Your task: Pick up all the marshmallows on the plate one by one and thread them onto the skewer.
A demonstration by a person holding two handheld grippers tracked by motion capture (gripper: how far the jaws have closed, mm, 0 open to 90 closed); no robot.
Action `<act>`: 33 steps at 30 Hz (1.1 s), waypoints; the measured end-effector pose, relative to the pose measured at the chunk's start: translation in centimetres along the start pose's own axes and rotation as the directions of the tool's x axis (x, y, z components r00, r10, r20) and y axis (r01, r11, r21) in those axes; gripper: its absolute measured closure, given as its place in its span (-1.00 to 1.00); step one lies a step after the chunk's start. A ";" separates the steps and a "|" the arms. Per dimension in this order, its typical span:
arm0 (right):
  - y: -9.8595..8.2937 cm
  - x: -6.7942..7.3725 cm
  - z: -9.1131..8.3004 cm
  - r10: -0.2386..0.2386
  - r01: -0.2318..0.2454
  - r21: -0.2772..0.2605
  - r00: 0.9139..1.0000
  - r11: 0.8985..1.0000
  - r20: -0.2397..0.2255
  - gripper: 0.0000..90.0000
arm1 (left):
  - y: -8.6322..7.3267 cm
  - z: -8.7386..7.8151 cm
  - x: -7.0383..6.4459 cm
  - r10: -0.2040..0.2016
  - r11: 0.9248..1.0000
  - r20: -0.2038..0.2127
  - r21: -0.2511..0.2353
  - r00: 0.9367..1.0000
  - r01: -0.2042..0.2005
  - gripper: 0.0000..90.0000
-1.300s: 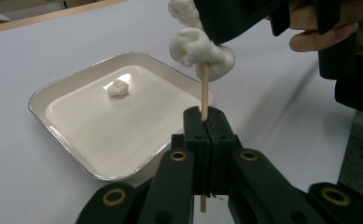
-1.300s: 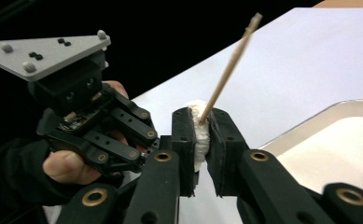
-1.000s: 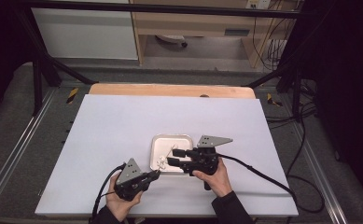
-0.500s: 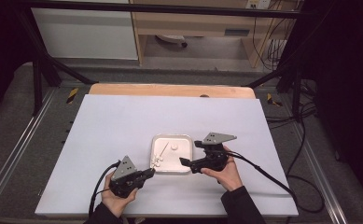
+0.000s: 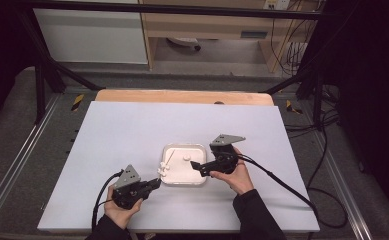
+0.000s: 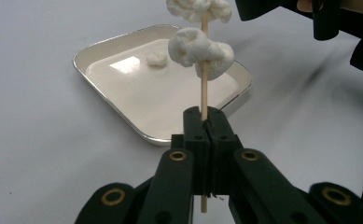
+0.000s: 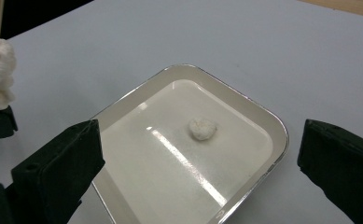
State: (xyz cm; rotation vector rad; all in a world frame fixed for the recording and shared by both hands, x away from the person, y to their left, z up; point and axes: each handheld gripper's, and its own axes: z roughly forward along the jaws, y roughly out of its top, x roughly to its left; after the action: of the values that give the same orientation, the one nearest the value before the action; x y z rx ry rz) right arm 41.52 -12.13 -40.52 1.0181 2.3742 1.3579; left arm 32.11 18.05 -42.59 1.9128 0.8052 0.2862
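Note:
My left gripper [image 6: 206, 123] is shut on a thin wooden skewer [image 6: 202, 91] that stands upright, with white puffy pieces [image 6: 198, 47] threaded on its upper part. In the high view the left gripper [image 5: 155, 183] sits at the near left corner of a white metal tray [image 5: 198, 149], and the skewer's pieces [image 5: 163, 168] show over the tray's left rim. One loose white piece [image 7: 202, 128] lies in the tray [image 7: 272, 122]. My right gripper [image 7: 201, 140] hovers open over the tray with that piece between and beyond its jaws. From above, the right gripper [image 5: 194, 165] is over the tray's right half.
The tray rests near the front middle of a white table top [image 5: 132, 130] with a wooden strip [image 5: 182, 96] along its far edge. Cables [image 5: 277, 180] trail from both grippers toward the near edge. Dark frame rails [image 5: 12, 165] run along both sides.
The right gripper drew back to the right, away from the skewer, and rose a little over the tray. The left gripper with the skewer shifted slightly left and toward the near edge.

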 end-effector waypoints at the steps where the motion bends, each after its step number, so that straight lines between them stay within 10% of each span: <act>1: 0.1 0.0 0.3 0.002 -0.002 0.006 1.000 1.000 0.004 -0.98 | 0.0 -0.1 0.1 -0.007 1.000 -0.002 0.004 1.000 0.007 0.96; 11: 1.0 0.0 3.1 -0.022 0.020 0.079 0.999 0.997 0.032 -0.92 | -0.1 -0.2 0.5 -0.020 1.000 -0.020 0.018 1.000 0.020 0.96; 33: 0.1 -0.4 7.1 -0.071 0.063 0.160 0.996 0.985 0.045 -0.03 | -0.2 -0.2 0.5 -0.020 1.000 -0.017 0.017 1.000 0.020 0.96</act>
State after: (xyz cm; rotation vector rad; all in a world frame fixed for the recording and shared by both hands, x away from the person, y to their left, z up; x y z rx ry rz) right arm 45.43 -7.57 -44.34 0.9903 2.4867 1.1220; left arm 32.32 18.53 -42.74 1.9199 0.8398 0.2836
